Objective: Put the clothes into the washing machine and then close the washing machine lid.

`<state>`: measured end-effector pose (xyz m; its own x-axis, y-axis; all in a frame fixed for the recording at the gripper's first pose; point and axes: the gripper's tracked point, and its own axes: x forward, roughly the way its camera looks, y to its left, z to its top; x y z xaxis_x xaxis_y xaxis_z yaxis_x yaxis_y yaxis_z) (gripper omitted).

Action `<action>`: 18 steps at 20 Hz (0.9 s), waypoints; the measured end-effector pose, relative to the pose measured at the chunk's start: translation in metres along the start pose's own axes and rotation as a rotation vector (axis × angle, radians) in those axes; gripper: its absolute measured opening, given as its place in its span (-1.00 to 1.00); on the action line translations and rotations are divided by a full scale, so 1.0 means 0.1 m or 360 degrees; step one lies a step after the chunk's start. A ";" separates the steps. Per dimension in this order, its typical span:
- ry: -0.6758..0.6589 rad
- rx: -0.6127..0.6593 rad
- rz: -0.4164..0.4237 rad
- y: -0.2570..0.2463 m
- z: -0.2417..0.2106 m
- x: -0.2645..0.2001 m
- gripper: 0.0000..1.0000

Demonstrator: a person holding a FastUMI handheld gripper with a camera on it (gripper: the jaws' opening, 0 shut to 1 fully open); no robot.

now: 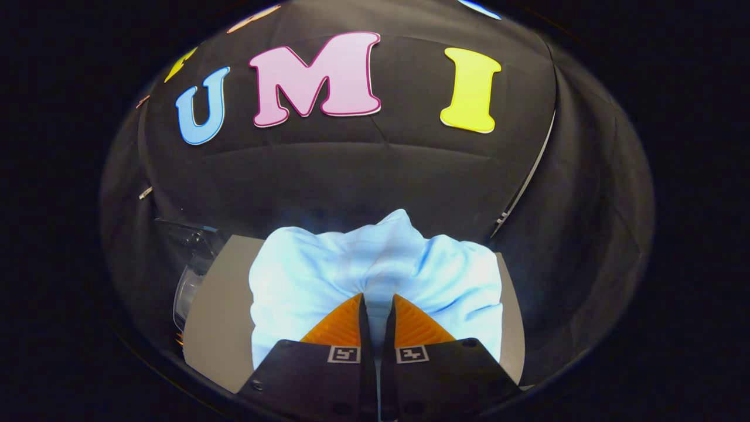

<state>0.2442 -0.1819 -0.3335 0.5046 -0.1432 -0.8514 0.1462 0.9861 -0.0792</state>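
Observation:
A pale blue garment (310, 275) is bunched up just ahead of my fingers and spreads to both sides of them. My gripper (378, 302) is shut on a fold of this cloth, which is pinched in the narrow gap between the two fingers. The garment hangs over a grey-white flat surface (217, 310) below it. To the left of that surface, a clear plastic part (187, 281) shows, perhaps the washing machine's lid or drum edge; I cannot tell which.
The booth's black cloth wall (351, 176) rises close behind the garment. A thin pale strip (527, 176) runs down the wall's seam to the right. The grey-white surface's right edge (512, 328) peeks out beside the cloth.

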 end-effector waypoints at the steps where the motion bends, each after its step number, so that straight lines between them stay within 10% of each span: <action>1: -0.0037 -0.0008 0.0010 0.06 0.06 -0.12 -0.85; 18: -0.0626 -0.0137 0.0195 1.44 1.04 -1.96 -0.86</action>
<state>0.2547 -0.0208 -0.1242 0.8029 -0.0291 -0.5954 0.0014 0.9989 -0.0469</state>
